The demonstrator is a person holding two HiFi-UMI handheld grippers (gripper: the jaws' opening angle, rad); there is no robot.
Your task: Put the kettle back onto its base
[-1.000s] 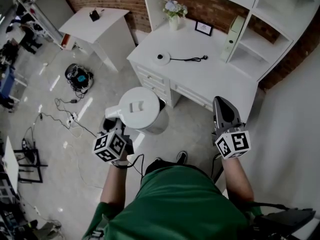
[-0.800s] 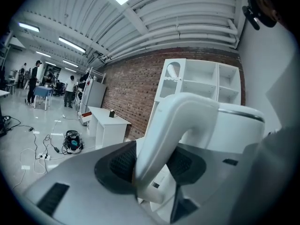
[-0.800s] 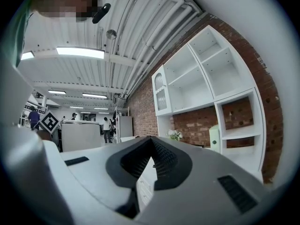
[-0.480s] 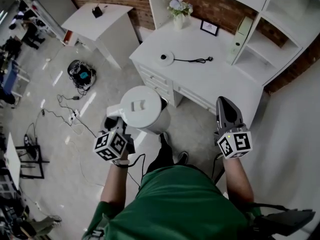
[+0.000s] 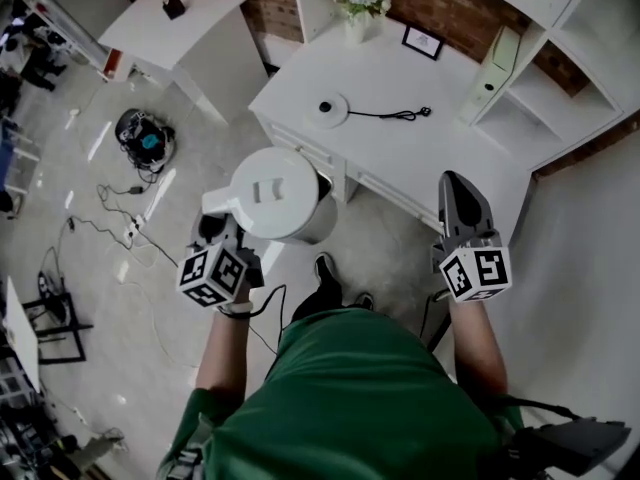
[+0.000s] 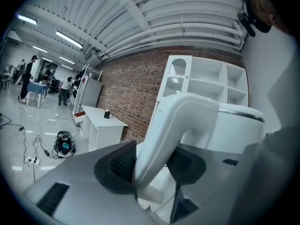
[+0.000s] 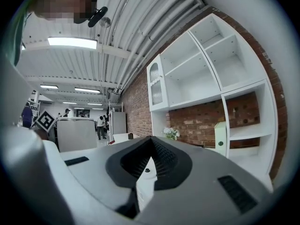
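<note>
A white kettle (image 5: 275,193) with a flat lid hangs in the air in front of the white desk (image 5: 400,158). My left gripper (image 5: 222,225) is shut on the kettle's curved handle (image 6: 161,125), with a pad on either side of it. The round kettle base (image 5: 327,109) lies on the desk's left part, beyond the kettle, and its black cord (image 5: 390,116) trails to the right. My right gripper (image 5: 455,180) is held level at the desk's front edge, shut and holding nothing. From the right gripper (image 7: 150,142) view the kettle body (image 7: 75,134) shows off to the left.
At the desk's back stand a flower vase (image 5: 358,3), a small picture frame (image 5: 424,40) and a pale folder (image 5: 497,63). White shelves (image 5: 560,78) rise at the right. A small white table (image 5: 170,28) stands to the left, and cables (image 5: 140,138) lie on the floor.
Both grippers and the held kettle have moved forward toward the desk, which now lies closer under the view. The left gripper's hold on the handle is unchanged.
</note>
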